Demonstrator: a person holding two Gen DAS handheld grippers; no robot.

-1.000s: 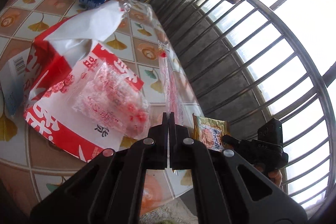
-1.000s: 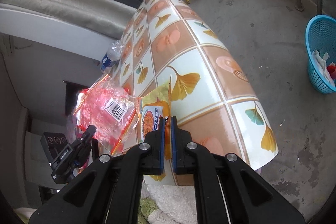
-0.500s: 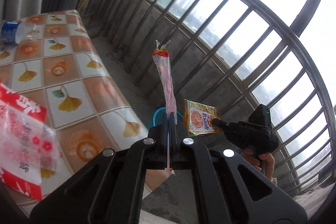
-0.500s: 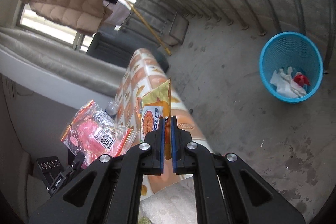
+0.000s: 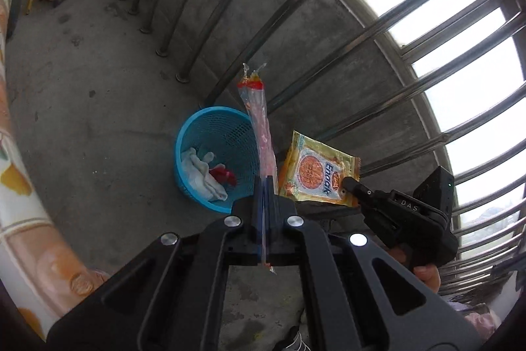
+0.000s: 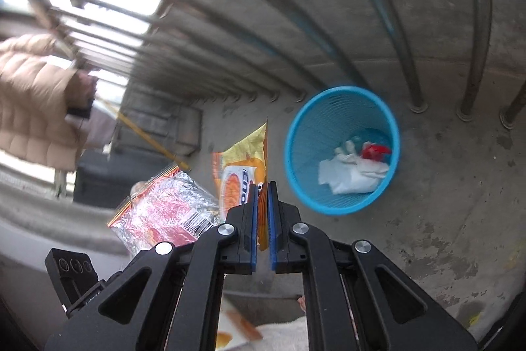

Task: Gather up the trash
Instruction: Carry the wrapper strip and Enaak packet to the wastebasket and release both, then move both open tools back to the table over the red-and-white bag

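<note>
1. Balcony, trash run: left gripper [image 5: 264, 186] has its fingers clamped on a clear red-printed wrapper [image 5: 261, 127], seen edge-on from the left wrist cam; the film stands up from the pads, its red-banded top above the far rim of the blue basket [image 5: 184, 160] in that view.

2. Right gripper [image 6: 262, 203] has fingers pressed together on a yellow Enack snack packet [image 6: 245, 166]; packet held upright, just left of the blue basket in the right wrist view; the other wrapper [image 6: 167, 209] shows further left w/ its barcode facing the lens.

3. Basket sits on the concrete floor [image 5: 82, 107] near the railing [image 5: 378, 32]; already holds white tissue [image 6: 351, 173] and a red scrap [image 6: 374, 150]; a strip of the patterned bench [image 5: 19, 203] is visible at the left edge.

4. Step in hand, by my reading: carry phase; both pieces are off the bench and en route to the basket; neither is inside it yet.

5. Next move likely calls for bringing each piece over the basket mouth, then parting the fingers; thin film may cling to the pads or drift, so release low and centred; the two grippers are close together, so prob. best dropped one at a time.

6. Right view is motion-blurred; exact height above the rim can't be judged.
</note>
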